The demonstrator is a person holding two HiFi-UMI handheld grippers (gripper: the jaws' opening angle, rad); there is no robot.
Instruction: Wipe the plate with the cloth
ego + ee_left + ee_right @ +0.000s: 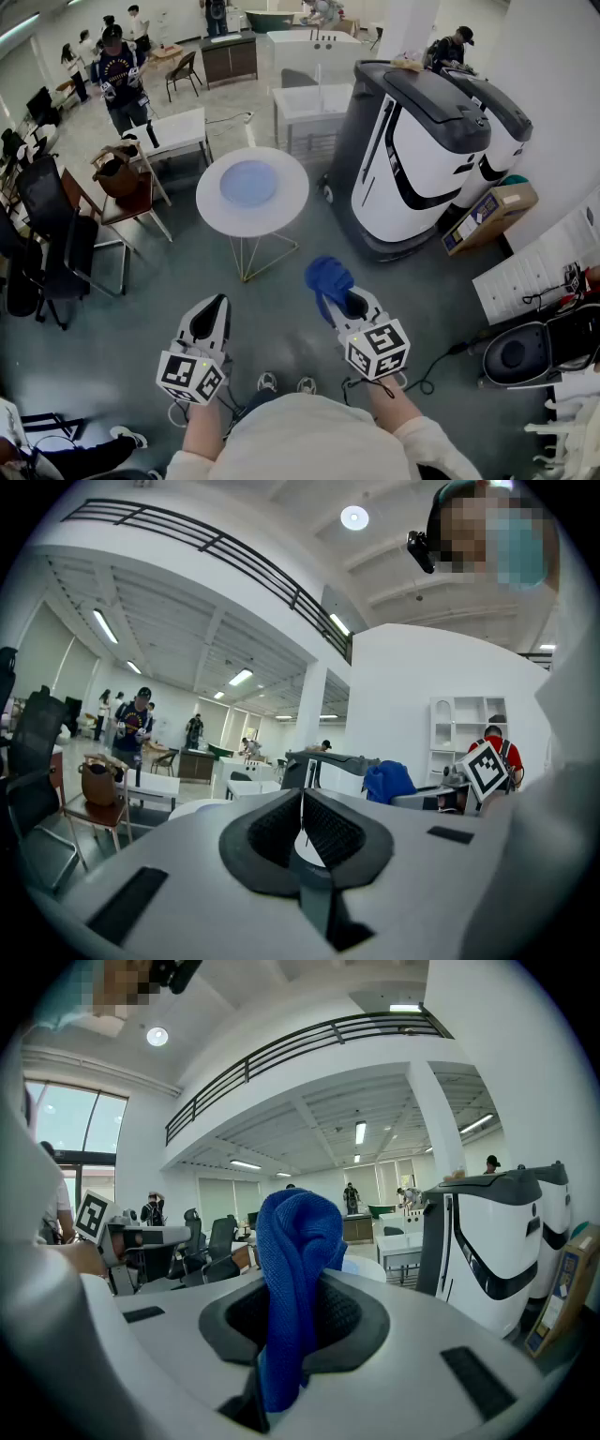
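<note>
A pale blue plate (248,182) lies in the middle of a small round white table (212,212), well ahead of both grippers. My right gripper (339,302) is shut on a bunched blue cloth (327,278), which sticks up out of the jaws (292,1297). My left gripper (211,314) is shut and holds nothing; in its own view the two jaws meet in a thin line (302,822). From the left gripper view the blue cloth (389,781) shows off to the right. Both grippers hang low, near my body, short of the table.
Two large white and grey service robots (412,155) stand right of the table. A wooden chair with a brown bag (117,178) and black office chairs (52,248) are at the left. Boxes (487,214), cables and a black device (520,352) lie at the right. People stand far back.
</note>
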